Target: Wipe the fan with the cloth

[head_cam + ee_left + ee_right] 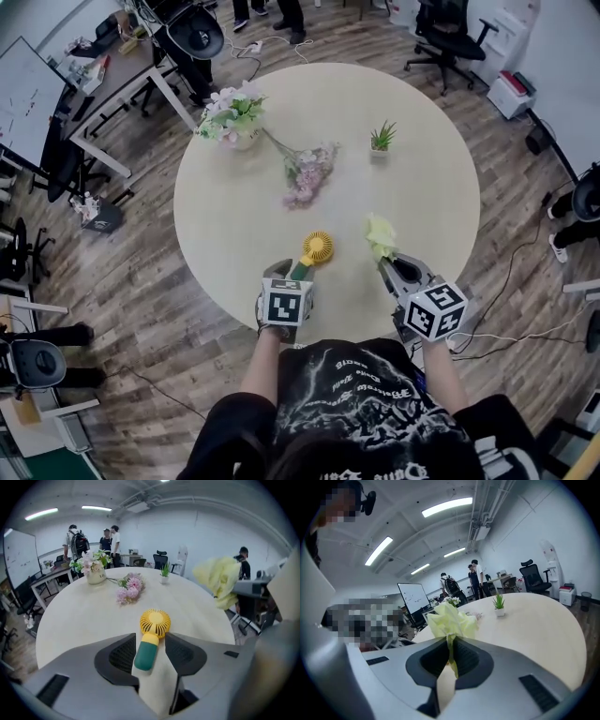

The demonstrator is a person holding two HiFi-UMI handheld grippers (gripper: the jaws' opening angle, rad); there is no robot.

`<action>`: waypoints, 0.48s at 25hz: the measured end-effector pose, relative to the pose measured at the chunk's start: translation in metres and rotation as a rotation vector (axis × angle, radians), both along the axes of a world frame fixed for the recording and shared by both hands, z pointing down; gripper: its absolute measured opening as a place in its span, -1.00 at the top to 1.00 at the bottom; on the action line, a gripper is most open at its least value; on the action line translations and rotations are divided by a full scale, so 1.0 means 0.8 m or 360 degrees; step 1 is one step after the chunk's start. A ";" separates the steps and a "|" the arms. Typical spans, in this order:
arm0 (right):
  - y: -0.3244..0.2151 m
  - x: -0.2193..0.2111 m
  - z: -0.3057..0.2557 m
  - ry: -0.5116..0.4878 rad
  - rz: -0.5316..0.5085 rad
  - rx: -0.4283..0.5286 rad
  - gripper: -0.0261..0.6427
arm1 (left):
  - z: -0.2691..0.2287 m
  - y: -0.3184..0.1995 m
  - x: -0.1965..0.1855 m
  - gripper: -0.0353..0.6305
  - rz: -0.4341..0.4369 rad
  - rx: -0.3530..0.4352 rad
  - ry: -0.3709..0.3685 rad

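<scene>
A small yellow fan (317,247) with a green handle lies on the round beige table (431,178), near its front edge. My left gripper (291,273) is open around that handle. In the left gripper view the handle (147,651) rests by the left pad, and a gap shows before the right pad (180,654). The fan's yellow head (155,622) points away from the jaws. My right gripper (390,263) is shut on a pale yellow-green cloth (380,234), held above the table to the right of the fan. The cloth (450,618) bunches out above the closed jaws of that gripper (451,656).
A vase of white and pink flowers (232,117) stands at the table's back left. A loose pink flower spray (309,174) lies mid-table, and a small potted plant (381,141) is behind it. Office chairs, desks and several people stand beyond the table.
</scene>
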State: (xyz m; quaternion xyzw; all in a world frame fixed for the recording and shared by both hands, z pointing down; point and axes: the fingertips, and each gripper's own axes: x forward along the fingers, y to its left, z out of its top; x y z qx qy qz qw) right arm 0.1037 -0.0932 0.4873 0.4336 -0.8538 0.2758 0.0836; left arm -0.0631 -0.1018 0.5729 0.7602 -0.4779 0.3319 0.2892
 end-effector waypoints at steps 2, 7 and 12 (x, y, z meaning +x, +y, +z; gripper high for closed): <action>0.002 -0.003 0.001 0.0056 0.0014 0.0037 0.85 | -0.022 0.004 -0.002 0.27 -0.0070 0.0046 0.0156; 0.006 -0.011 0.005 0.0049 0.0054 0.0059 0.85 | -0.067 0.013 -0.021 0.54 -0.0186 0.0292 0.0330; 0.019 -0.011 0.013 0.0039 0.0093 0.0044 0.85 | -0.083 0.041 -0.030 0.81 -0.0206 0.0412 0.0484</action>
